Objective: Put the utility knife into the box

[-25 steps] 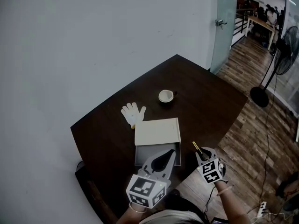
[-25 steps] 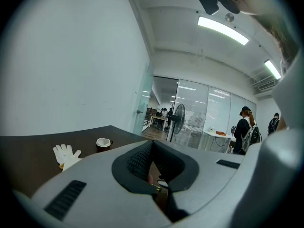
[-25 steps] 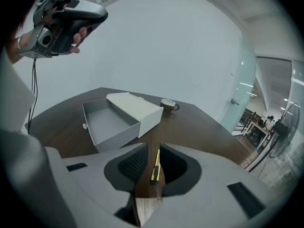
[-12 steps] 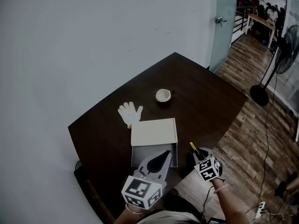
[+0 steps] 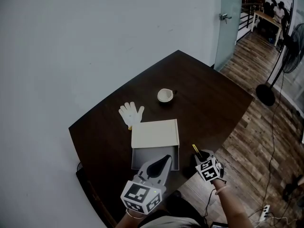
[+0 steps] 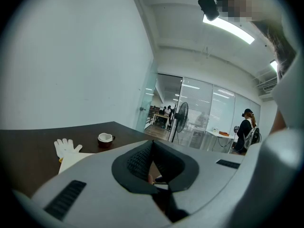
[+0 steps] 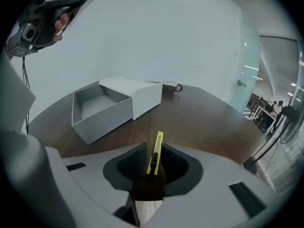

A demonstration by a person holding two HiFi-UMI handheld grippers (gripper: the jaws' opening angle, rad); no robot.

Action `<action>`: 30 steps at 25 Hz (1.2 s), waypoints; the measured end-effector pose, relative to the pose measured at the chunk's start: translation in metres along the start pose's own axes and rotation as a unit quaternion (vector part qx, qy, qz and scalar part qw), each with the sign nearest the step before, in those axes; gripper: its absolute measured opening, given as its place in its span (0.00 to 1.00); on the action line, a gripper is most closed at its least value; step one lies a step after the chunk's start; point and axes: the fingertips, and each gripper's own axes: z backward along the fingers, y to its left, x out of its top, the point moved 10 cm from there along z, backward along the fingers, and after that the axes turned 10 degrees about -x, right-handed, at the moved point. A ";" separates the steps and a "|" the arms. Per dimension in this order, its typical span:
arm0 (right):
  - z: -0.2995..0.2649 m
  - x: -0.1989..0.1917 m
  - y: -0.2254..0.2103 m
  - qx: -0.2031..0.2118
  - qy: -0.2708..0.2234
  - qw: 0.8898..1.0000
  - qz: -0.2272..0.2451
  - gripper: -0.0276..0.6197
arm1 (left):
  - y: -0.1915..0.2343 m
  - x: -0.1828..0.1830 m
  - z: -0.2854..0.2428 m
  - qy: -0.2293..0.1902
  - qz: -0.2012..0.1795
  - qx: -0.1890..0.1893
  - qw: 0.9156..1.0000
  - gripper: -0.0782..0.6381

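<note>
A yellow utility knife is clamped between the jaws of my right gripper, its tip pointing forward over the dark table. The open grey box lies ahead and to the left in the right gripper view, its white lid resting against its far side. My left gripper hovers over the box's near edge, jaws closed with nothing between them.
A white glove lies beyond the lid, and a small cup stands further back. The dark table ends just right of my right gripper, above wooden floor. A standing fan is far right.
Both grippers have drifted slightly toward the near edge of the table; the right one still holds the knife. The box and lid have not moved on the table.
</note>
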 end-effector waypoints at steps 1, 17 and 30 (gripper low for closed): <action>-0.002 -0.001 -0.001 0.001 0.003 1.000 -0.003 0.20 | 0.000 0.000 0.000 0.001 0.001 0.002 1.000 0.13; -0.011 -0.017 0.001 0.002 0.021 0.998 -0.056 0.15 | -0.012 -0.004 0.013 -0.002 0.004 0.008 1.000 0.13; 0.015 -0.011 0.015 -0.019 0.012 0.998 -0.063 0.15 | -0.010 0.002 0.042 -0.015 -0.001 -0.004 1.000 0.13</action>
